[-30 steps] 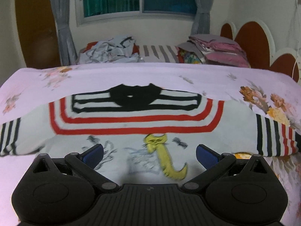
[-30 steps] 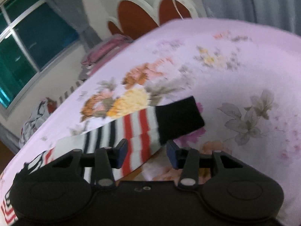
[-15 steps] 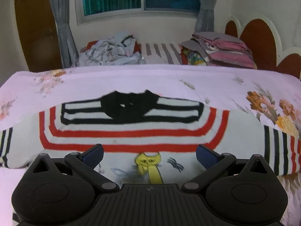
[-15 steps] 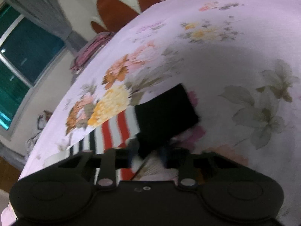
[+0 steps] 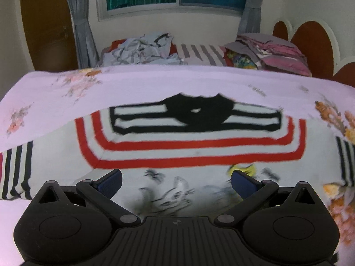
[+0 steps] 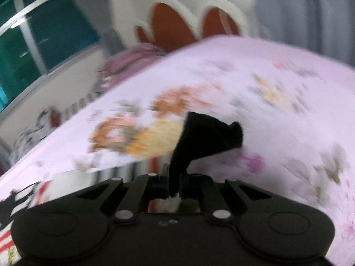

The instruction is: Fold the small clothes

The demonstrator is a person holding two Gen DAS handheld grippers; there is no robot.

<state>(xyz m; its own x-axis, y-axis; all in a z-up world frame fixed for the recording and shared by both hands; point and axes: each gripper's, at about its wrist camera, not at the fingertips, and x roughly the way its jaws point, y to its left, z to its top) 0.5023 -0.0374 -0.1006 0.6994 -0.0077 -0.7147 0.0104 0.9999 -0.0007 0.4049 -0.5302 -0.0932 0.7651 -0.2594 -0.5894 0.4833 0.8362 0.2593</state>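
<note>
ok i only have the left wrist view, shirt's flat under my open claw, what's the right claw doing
Observer: The right claw is shut on the black cuff of the striped shirt.
Operator: is the cuff on the bed
Observer: No, it stands raised off the floral sheet, bunched above the fingers.
Operator: anything near it
Observer: Only the headboard beyond the bed's far edge.

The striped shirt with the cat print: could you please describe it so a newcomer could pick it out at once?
On the pink floral bedspread, the striped shirt lies spread flat, apart from the clothes heaped by the window. Only it has red and black bands around a black collar.
</note>
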